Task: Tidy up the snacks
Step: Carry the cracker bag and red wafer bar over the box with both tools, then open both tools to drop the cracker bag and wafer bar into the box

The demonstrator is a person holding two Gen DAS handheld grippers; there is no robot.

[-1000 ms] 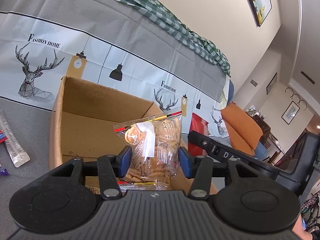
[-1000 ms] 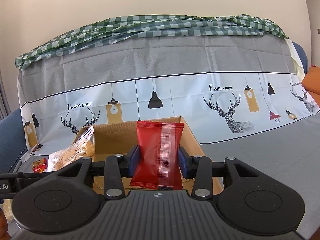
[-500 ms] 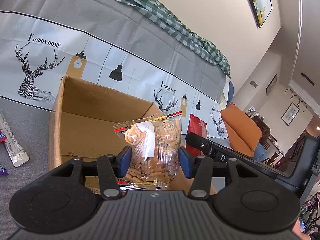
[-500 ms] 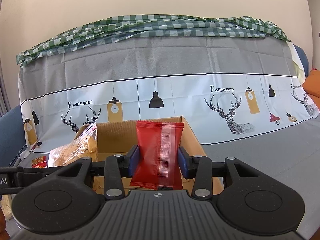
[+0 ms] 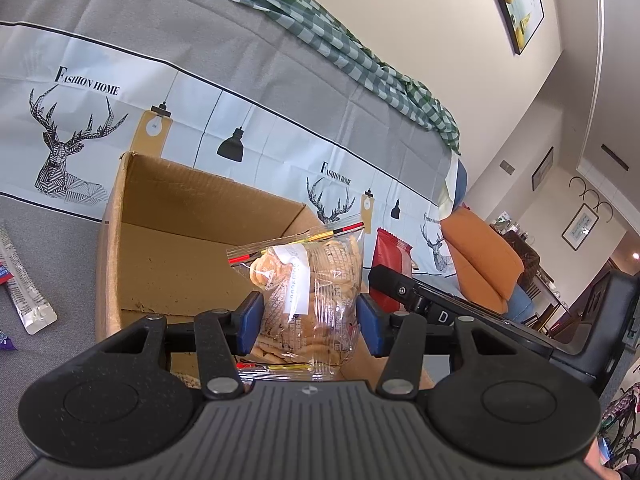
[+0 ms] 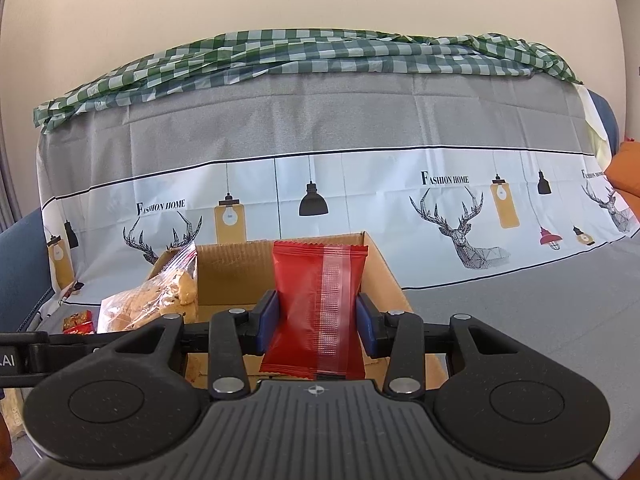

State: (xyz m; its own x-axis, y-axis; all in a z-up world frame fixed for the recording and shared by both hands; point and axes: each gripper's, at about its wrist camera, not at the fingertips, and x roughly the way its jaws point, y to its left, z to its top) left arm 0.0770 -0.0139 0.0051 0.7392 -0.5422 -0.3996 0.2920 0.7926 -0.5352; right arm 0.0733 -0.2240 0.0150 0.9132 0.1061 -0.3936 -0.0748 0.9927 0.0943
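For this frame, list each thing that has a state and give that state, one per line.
left gripper: shut on the clear cookie bag
clear cookie bag: sealed, held upright over the box
right gripper: shut on the red snack packet
red snack packet: sealed, held upright
cardboard box: open-topped
silver sachet: lying flat beside the box

- Left wrist view: close behind the cardboard box (image 5: 168, 248), angled from its left.
- Right wrist view: faces the box (image 6: 236, 276) squarely (both share it).
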